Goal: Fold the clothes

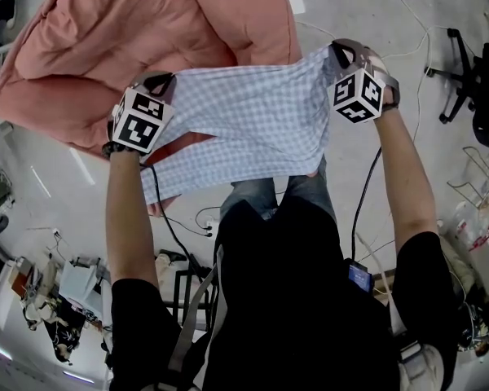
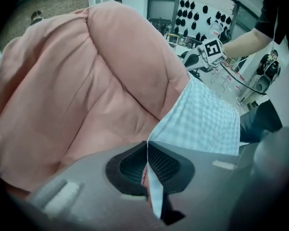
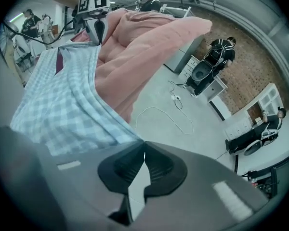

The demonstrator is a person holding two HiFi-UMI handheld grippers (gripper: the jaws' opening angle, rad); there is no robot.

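Holding a blue-and-white checked shirt (image 1: 253,116) spread out in the air, the person has one gripper at each end of its upper edge.

Left gripper (image 1: 163,81): jaws closed on the shirt's edge. In the left gripper view a thin fold of checked cloth is pinched between the two black pads and pokes out below them. The rest of the shirt runs away from the jaws toward the right.

Right gripper (image 1: 341,53): jaws also clamped on the shirt. In the right gripper view a pale strip of cloth sits in the slit between the pads. The shirt spreads from there to the left, up to the other gripper.

Both grippers point steeply down, well apart, with the shirt pulled fairly taut between them. Its top edge dips a little in the middle. The lower part hangs loose and creased, reaching down in front of the person's jeans (image 1: 265,192).

A big pink duvet (image 1: 130,39) lies bunched up beyond and under the left half of the shirt, and the left gripper is over its near edge. The right gripper is past the duvet, over grey floor (image 1: 350,6). A white cable (image 3: 168,117) lies on that floor near the duvet's edge.
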